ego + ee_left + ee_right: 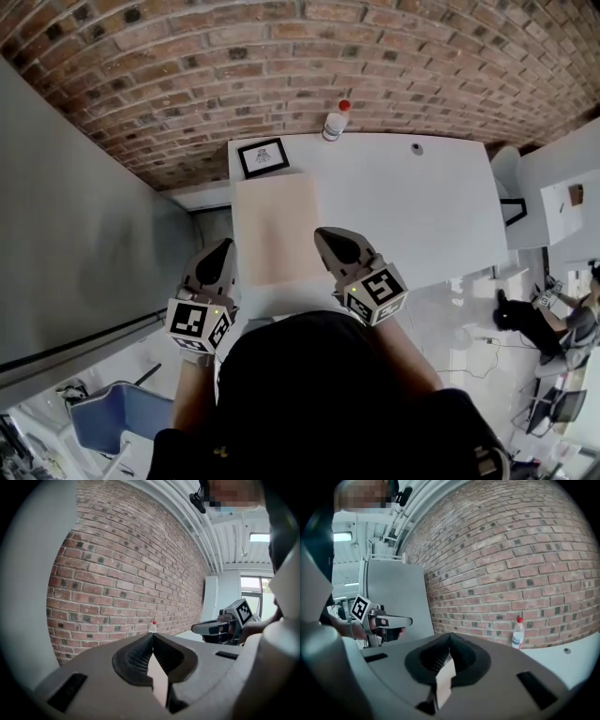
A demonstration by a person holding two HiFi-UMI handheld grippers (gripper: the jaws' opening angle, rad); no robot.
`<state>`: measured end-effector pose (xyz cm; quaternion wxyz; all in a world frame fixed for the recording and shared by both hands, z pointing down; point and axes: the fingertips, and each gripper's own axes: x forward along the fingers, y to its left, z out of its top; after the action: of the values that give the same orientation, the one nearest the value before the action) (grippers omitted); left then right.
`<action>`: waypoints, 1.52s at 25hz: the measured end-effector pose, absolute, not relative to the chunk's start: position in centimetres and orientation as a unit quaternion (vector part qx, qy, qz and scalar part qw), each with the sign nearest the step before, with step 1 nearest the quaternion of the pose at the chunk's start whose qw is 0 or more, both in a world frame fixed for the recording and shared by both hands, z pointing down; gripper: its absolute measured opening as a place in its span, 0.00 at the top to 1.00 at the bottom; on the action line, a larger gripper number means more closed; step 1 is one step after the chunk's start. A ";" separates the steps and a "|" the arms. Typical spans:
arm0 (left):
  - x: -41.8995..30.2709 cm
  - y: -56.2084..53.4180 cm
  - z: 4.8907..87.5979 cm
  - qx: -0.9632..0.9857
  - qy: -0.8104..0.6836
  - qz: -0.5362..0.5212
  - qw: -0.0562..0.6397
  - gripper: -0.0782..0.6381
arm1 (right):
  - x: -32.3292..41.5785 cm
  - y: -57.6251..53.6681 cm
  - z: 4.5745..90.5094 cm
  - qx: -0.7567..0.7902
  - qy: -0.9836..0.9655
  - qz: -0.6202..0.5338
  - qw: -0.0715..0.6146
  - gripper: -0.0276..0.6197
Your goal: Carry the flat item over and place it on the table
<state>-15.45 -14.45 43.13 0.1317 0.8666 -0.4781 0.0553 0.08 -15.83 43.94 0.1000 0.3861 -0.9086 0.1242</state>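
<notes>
Both pairs of jaws are clenched. My right gripper (450,637) and left gripper (153,637) each show a pale sliver of the flat board (277,225) nipped between them. In the head view the board lies left of centre, flat on the near end of the white table (403,197), with a gripper at each lower corner. I judge the grasp made and nothing more. If this table is the goal, only letting go is left; otherwise the whole carry. The bottle (335,122) stands top centre, well apart.
</notes>
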 end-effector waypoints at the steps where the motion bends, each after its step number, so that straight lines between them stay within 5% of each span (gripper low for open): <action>1: -15.3 -14.4 42.5 0.869 -0.476 0.049 0.128 0.88 | -0.1 -15.8 43.1 0.384 -0.911 0.117 0.097 0.94; 14: -14.6 -14.3 37.5 0.877 -0.474 0.025 0.075 0.88 | -0.9 -15.6 37.1 0.373 -0.923 0.062 0.076 0.94; 38: -13.7 -14.0 36.8 0.885 -0.461 0.027 0.060 0.88 | -0.2 -15.4 38.4 0.380 -0.919 0.074 0.081 0.94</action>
<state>-13.73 -13.98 36.84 0.0597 0.8850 -0.4610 0.0266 -0.21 -15.41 38.37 0.0809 0.3796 -0.9187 0.0735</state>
